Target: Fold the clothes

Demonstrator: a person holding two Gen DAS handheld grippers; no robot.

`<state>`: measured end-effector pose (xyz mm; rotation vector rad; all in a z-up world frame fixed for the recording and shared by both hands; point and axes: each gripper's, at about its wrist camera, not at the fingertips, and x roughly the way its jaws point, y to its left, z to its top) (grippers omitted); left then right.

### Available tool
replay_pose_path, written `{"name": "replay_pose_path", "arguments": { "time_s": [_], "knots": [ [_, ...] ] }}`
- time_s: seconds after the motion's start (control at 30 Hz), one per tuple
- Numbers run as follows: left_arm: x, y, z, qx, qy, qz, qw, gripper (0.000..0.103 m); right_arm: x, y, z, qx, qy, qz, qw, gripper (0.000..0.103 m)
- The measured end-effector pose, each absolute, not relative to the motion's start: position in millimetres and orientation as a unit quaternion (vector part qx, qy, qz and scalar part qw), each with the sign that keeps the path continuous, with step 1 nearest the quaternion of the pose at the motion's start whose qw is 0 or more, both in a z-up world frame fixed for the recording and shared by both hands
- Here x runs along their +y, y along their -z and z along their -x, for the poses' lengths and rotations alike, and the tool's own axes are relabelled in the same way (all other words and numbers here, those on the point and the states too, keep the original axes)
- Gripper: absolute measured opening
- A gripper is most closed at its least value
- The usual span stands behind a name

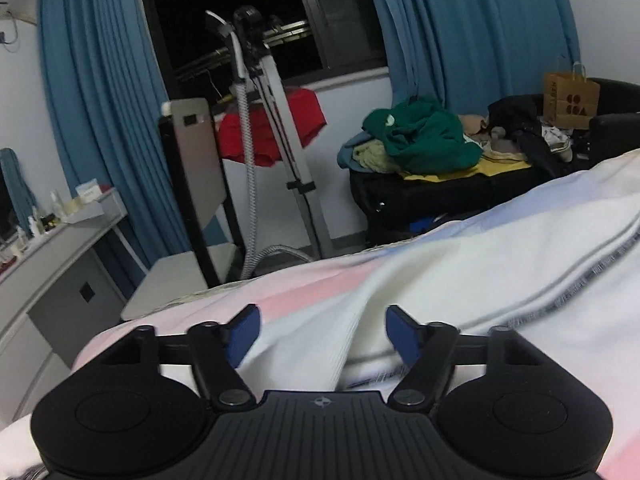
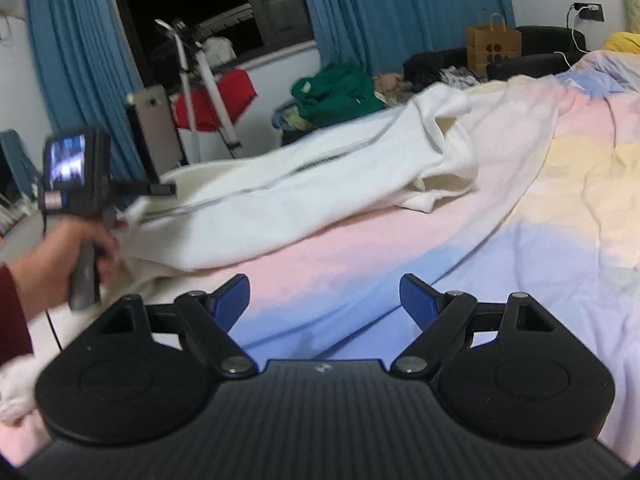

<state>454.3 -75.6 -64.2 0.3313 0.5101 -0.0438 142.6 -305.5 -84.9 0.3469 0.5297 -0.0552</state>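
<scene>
1. White garment (image 2: 304, 196): spread lengthwise across pastel bed cover (image 2: 540, 208), running from near left to far right in right wrist view; thin grey seam line along its length; far end bunched into loose folds.
2. Left gripper (image 1: 322, 334): blue-padded fingers (image 1: 244, 334) set wide apart, clamped on nothing; ridge of white fabric rising between them in left wrist view. Contact between pads and fabric: cannot tell.
3. Same gripper seen from right wrist view at far left, motion-blurred, held by left hand (image 2: 60, 256) in dark red sleeve; small lit screen on rear face; positioned at near left end of garment.
4. Right gripper (image 2: 325, 300): fingers spread wide apart, holding nothing; positioned over pink and blue area of bed cover, near side of garment, apart from it.
5. Background, far side of bed:
   - green garment (image 1: 428, 138) on top of clothes pile resting on dark luggage;
   - brown paper bag (image 1: 570, 100) to right of pile;
   - blue curtains (image 1: 100, 100) on both sides of dark window;
   - steamer stand (image 1: 256, 128) with grey hose, red cloth (image 1: 272, 128) behind it;
   - grey desk (image 1: 60, 256) at left carrying small bottles.
</scene>
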Motion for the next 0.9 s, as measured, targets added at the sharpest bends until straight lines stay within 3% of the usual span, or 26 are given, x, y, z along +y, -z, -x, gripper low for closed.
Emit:
{"name": "replay_pose_path", "arguments": {
  "time_s": [0.13,0.17,0.2,0.33,0.67,0.9],
  "knots": [
    [-94,72,-479,0.269,0.036,-0.197,0.942,0.029,-311,99,-158,0.275,0.033,-0.181,0.944,0.084],
    [-98,73,-481,0.272,0.039,-0.205,0.939,0.011,-312,102,-161,0.279,0.036,-0.181,0.942,0.084],
    [-98,71,-475,0.269,0.042,-0.208,0.939,0.006,-314,103,-163,0.279,0.040,-0.182,0.942,0.084],
    [-98,53,-441,0.245,0.063,-0.225,0.941,0.004,-319,101,-165,0.272,0.050,-0.188,0.943,0.084],
    [-102,-21,-228,0.143,0.181,-0.273,0.934,0.003,-322,65,-131,0.205,0.081,-0.152,0.963,0.084],
    [-68,10,-90,0.179,0.215,-0.215,0.936,0.003,-346,32,-90,0.165,0.089,-0.200,0.962,0.084]
  ]
}}
